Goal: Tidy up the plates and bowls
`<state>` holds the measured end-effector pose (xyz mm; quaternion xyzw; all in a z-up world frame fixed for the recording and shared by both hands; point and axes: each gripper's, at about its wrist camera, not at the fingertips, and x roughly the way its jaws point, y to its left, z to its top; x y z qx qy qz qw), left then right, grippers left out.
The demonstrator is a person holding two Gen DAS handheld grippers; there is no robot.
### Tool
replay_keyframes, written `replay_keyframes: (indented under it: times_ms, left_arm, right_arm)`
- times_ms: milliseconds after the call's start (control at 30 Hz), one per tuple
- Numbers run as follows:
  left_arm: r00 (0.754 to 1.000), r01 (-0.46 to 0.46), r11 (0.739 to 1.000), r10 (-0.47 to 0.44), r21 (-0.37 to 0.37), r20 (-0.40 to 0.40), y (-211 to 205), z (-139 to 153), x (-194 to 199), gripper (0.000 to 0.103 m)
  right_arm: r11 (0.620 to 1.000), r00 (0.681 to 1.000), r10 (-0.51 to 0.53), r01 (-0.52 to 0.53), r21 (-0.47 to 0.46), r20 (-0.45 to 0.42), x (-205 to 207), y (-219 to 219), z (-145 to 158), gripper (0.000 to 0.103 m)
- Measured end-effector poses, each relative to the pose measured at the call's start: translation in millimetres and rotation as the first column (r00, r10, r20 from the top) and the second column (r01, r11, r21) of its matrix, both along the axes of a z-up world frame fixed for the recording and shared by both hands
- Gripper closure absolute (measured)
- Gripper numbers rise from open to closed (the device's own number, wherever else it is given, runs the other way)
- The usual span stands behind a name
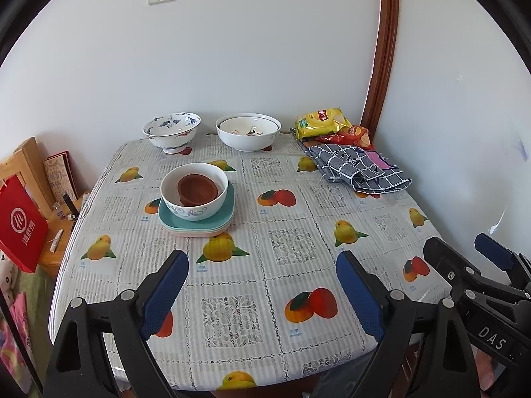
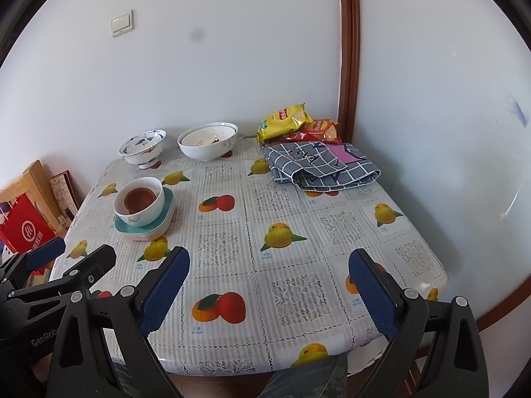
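Observation:
A white bowl [image 1: 195,195] with brown bowls [image 1: 198,188] nested inside sits on a stack of teal and pink plates [image 1: 186,224] at the table's left middle; the stack also shows in the right wrist view [image 2: 139,207]. A blue-patterned bowl [image 1: 172,131] and large white nested bowls [image 1: 248,131] stand at the back edge. My left gripper [image 1: 262,285] is open and empty above the near table edge. My right gripper [image 2: 268,285] is open and empty beside it, and shows at the right in the left wrist view [image 1: 464,252].
A checked grey cloth [image 1: 358,169] and snack bags [image 1: 323,122] lie at the back right corner. The fruit-print tablecloth [image 1: 292,242] covers the table. A wooden chair with a red bag [image 1: 21,229] stands left of the table. Walls close the back and right.

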<state>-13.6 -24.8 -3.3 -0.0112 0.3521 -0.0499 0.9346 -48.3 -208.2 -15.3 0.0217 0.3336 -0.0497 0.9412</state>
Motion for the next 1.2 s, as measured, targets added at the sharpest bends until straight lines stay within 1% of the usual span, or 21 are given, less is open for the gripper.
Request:
replay_keyframes:
  times_ms: [1200]
  left_arm:
    - [1.000,0.001,1.000,-0.001,0.002,-0.010,-1.8,-5.2,-4.0,0.012]
  right_arm:
    - [1.000,1.000,0.000,0.000,0.009,-0.004,-3.0,-2.1,-3.4,0.007]
